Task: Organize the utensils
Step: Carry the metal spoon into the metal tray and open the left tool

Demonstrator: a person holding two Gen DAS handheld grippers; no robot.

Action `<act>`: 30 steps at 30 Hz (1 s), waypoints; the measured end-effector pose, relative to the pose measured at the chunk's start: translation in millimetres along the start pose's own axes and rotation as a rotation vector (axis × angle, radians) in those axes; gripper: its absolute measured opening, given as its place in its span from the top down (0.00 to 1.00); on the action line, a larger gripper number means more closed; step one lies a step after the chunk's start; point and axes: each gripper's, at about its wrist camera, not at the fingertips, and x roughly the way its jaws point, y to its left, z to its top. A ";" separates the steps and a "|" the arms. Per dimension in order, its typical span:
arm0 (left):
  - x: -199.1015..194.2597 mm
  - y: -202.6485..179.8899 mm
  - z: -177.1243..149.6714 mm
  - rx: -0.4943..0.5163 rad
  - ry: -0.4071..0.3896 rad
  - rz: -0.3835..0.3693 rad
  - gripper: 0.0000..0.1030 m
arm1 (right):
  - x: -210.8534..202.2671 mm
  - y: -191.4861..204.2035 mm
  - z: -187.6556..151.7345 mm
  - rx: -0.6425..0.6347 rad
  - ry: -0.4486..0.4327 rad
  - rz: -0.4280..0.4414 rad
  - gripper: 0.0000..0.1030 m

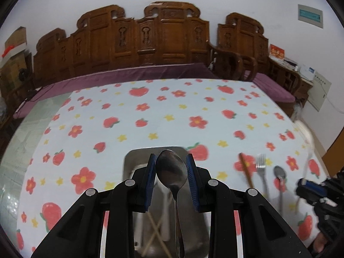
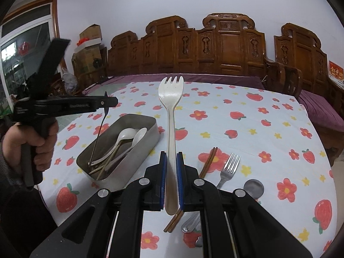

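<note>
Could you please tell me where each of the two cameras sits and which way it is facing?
Left wrist: on the left gripper, looking over a metal spoon hanging into the tin; own fingers show.
Right wrist: on the right gripper, facing the sofa, holding a white fork; left hand shows.
Shared: tin, steel fork, tablecloth.

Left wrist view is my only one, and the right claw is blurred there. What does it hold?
Observer: The right claw is shut on a white plastic fork, with the tines pointing forward.
Operator: In the metal tray I see pale chopsticks. What are the white things?
Observer: Two white spoons, with their bowls toward the far end.
Operator: Does my metal spoon reach into the tray?
Observer: Yes, its handle tip hangs inside, below the rim.
</note>
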 end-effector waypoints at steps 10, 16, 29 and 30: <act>41.1 19.6 -28.5 0.002 0.090 0.037 0.74 | 14.9 7.0 -0.3 -0.022 0.027 0.012 0.90; 50.9 18.7 -35.4 0.007 0.108 0.040 0.74 | 20.0 10.6 -2.5 -0.028 0.039 0.010 0.90; 54.2 13.5 -44.4 0.011 0.137 0.022 0.65 | 23.8 12.0 -3.7 -0.028 0.050 0.008 0.90; 51.6 13.6 -45.1 0.008 0.136 0.019 0.58 | 24.0 12.7 -3.9 -0.029 0.050 0.007 0.90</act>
